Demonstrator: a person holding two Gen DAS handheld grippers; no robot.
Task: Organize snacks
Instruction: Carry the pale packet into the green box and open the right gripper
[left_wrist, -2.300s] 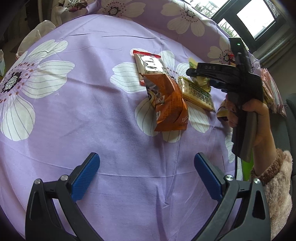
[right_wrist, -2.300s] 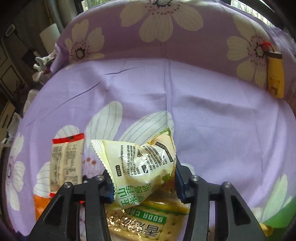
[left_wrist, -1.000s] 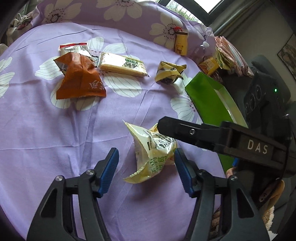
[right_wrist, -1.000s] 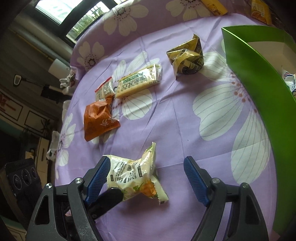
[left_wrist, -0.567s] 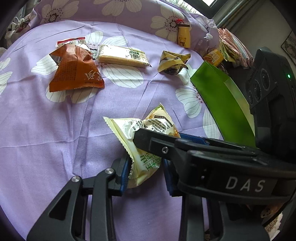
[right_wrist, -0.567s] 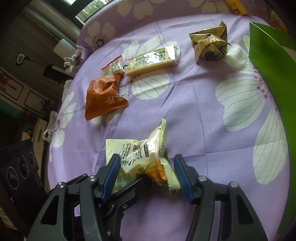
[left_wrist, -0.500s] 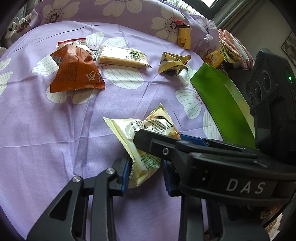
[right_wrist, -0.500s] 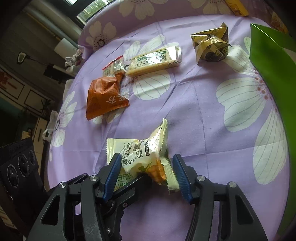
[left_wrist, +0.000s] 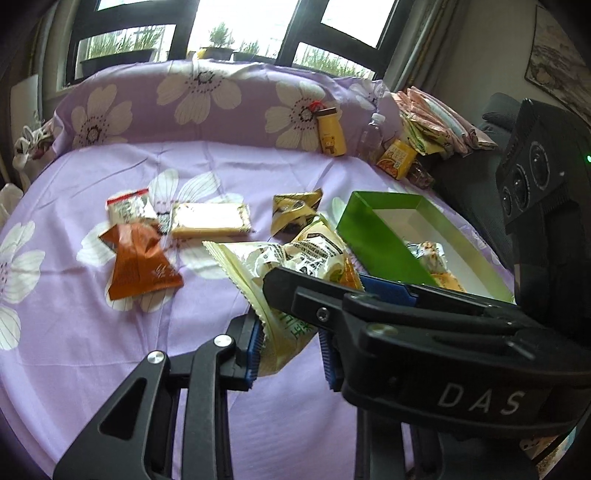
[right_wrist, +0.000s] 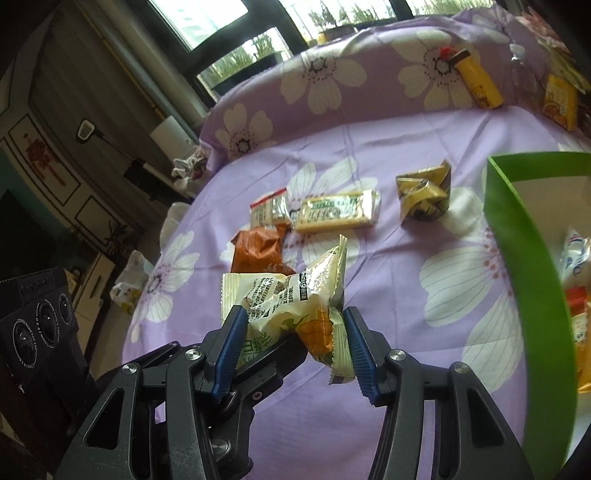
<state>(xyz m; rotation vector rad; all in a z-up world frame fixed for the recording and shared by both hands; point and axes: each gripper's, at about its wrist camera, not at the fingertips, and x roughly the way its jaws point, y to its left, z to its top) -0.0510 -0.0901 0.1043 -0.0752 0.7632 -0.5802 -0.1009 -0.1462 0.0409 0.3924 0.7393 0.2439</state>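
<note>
A cream snack packet (left_wrist: 295, 254) (right_wrist: 288, 295) hangs above the purple flowered bedspread (left_wrist: 92, 332). My left gripper (left_wrist: 291, 347) is shut on its lower end. My right gripper (right_wrist: 293, 325) has the packet between its blue pads, which touch both sides while the jaws are still closing. In the left wrist view the right gripper's black body (left_wrist: 424, 332) crosses just in front of the packet. The green box (left_wrist: 376, 243) (right_wrist: 524, 258) stands open to the right, with a few wrapped snacks inside.
On the bedspread lie an orange packet (left_wrist: 140, 266), a cracker pack (left_wrist: 210, 219), a red-edged packet (left_wrist: 127, 206) and a crumpled gold packet (left_wrist: 295, 214). A yellow bottle (left_wrist: 332, 133) and a juice carton (left_wrist: 397, 158) lean on the flowered pillow (left_wrist: 184, 96).
Both grippers closed on the cream packet and raised it off the bedspread. Both views tilted upward, so the pillow and window now show.
</note>
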